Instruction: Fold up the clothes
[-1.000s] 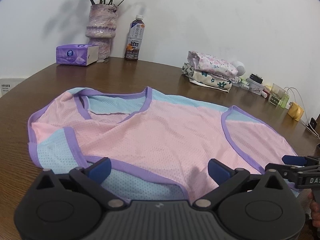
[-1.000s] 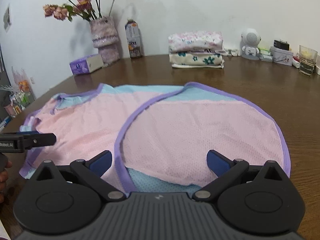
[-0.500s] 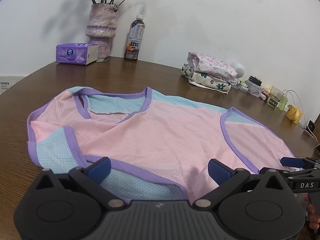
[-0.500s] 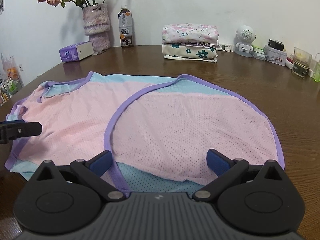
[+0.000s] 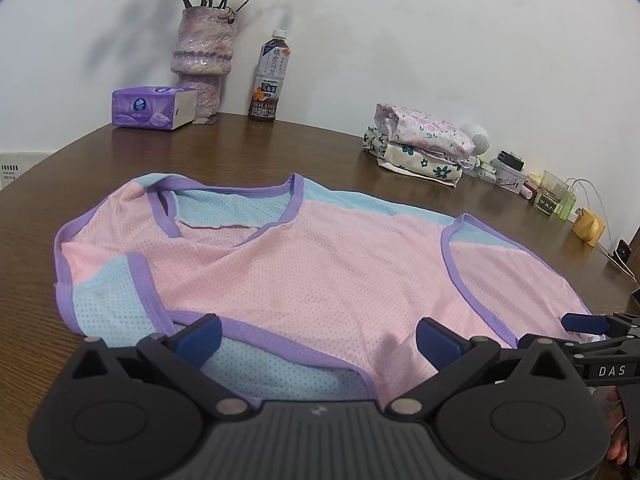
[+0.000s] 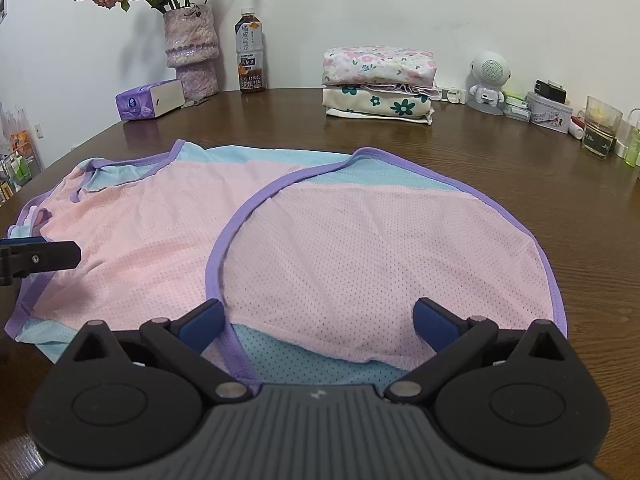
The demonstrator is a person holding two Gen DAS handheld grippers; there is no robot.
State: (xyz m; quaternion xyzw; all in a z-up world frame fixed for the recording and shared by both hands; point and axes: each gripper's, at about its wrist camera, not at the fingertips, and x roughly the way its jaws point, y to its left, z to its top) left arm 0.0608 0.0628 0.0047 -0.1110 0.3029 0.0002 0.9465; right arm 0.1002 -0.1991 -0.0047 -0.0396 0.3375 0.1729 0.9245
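Pink mesh with light-blue panels and purple trim makes up the shirt (image 5: pixel 320 276), which lies spread flat on the brown wooden table (image 5: pixel 248 152), its neck opening toward the far left and one sleeve toward the right. The left gripper (image 5: pixel 318 338) hangs over the near hem with its jaws wide and nothing between them. The right gripper (image 6: pixel 318 320) sits over the sleeve end of the shirt, jaws likewise wide and empty; in the left wrist view it shows at the right edge, beside the sleeve. Each gripper's blue pads (image 6: pixel 200 322) frame the cloth below. Along the wall stand a vase (image 5: pixel 202 60) of flowers, a purple tissue box (image 5: pixel 154 108), a tea bottle (image 5: pixel 272 76) and, further right, a stack of folded clothes (image 6: pixel 378 78) next to a small white robot figure (image 6: pixel 490 80).
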